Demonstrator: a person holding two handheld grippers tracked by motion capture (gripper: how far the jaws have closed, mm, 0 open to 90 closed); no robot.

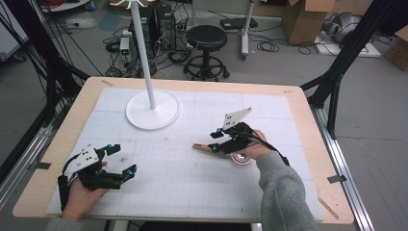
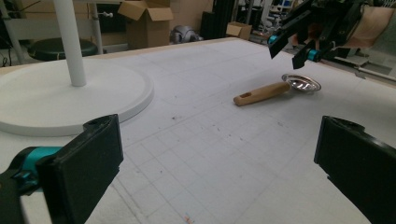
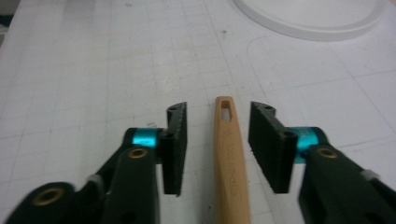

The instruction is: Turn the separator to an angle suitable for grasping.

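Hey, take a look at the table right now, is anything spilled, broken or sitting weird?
Nothing stands out. The wooden-handled strainer lies flat on the white mat, its handle between the open jaws of the right gripper. The white stand is upright. The mat shows only small dark specks and scuffs, no spill.

I see my left gripper with jaws spread wide over the white gridded mat. Ahead lies a wooden-handled spoon, metal bowl to the right. The right gripper hangs above it. White stand base at left.
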